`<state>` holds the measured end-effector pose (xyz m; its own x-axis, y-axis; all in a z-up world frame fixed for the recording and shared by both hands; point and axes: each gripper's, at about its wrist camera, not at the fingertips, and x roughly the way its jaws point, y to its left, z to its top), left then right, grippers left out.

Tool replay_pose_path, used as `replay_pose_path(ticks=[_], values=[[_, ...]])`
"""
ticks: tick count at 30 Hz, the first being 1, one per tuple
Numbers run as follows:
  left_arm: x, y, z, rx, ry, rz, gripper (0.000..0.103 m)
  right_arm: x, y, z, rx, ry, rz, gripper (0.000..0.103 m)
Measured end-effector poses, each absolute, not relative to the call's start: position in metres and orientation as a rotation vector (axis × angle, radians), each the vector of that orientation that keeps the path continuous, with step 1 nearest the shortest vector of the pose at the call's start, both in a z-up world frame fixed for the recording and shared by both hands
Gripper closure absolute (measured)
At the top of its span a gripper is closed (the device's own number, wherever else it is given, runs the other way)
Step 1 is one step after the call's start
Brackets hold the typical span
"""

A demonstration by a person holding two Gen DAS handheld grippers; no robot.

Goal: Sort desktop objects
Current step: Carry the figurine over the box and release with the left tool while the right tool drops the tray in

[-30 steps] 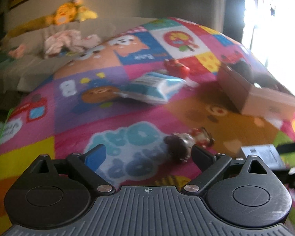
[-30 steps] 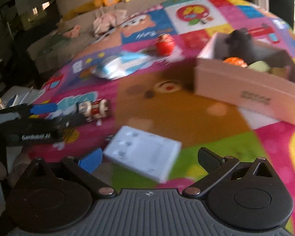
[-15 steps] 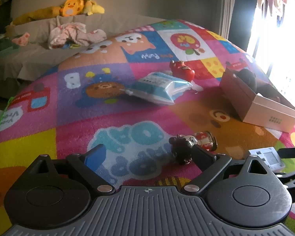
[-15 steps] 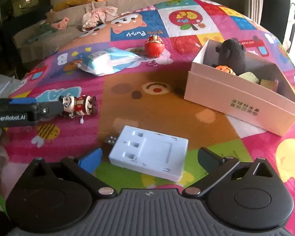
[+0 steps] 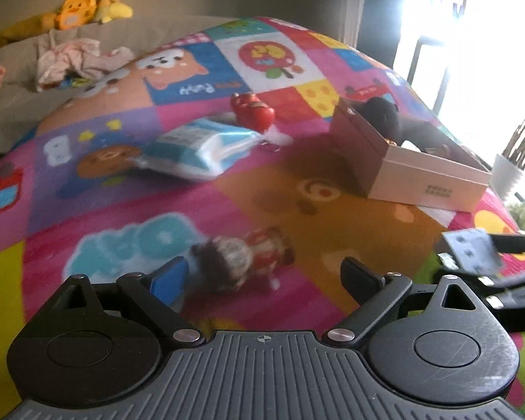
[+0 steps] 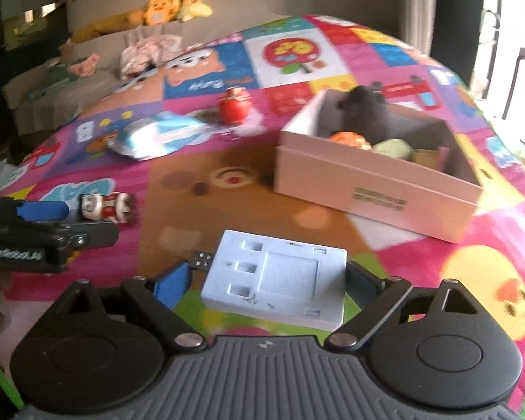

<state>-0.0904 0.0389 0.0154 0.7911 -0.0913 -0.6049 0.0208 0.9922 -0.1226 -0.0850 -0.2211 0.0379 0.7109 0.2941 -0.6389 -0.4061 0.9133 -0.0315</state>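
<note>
Both grippers have closed in: the left gripper [image 5: 262, 276] straddles the figurine [image 5: 241, 259] spread wide, the right gripper [image 6: 264, 280] brackets the white adapter [image 6: 276, 280], so squeeze squarely before lifting toward the box [image 6: 374, 189].

The play mat [image 6: 199, 210] reads "Puppy" on a blue square; the left gripper [image 6: 91, 222] carries white "GenRobot.AI" lettering; the pink box's [image 6: 378, 196] print is illegible.

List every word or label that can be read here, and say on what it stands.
"GenRobot.AI": side of the left gripper, blurred.
"Puppy", probably: blue dog patch of the play mat.
"B": purple mat patch.
Printed lines on the pink box: too small and blurred to read.
</note>
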Motion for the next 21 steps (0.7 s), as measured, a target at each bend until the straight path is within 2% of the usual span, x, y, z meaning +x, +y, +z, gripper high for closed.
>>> replay_pose_path(ticks=[4, 7, 12, 17, 21], values=[[-0.073, 0.022, 0.014, -0.057, 0.658, -0.067, 0.010, -0.097, -0.238, 0.035, -0.174, 0.667, 0.387, 0.010], [-0.064, 0.012, 0.007, -0.012, 0.686, -0.080, 0.021, -0.101, -0.243, 0.028, -0.172, 0.679, 0.394, 0.010], [-0.062, 0.004, 0.004, 0.059, 0.678, -0.071, 0.032, -0.105, -0.249, 0.026, -0.167, 0.678, 0.423, 0.010], [-0.057, -0.006, 0.026, 0.085, 0.617, -0.124, 0.033, -0.104, -0.257, 0.039, -0.182, 0.635, 0.429, 0.010], [-0.056, -0.031, 0.082, 0.125, 0.421, -0.222, 0.033, -0.097, -0.289, 0.102, -0.116, 0.455, 0.378, 0.010]])
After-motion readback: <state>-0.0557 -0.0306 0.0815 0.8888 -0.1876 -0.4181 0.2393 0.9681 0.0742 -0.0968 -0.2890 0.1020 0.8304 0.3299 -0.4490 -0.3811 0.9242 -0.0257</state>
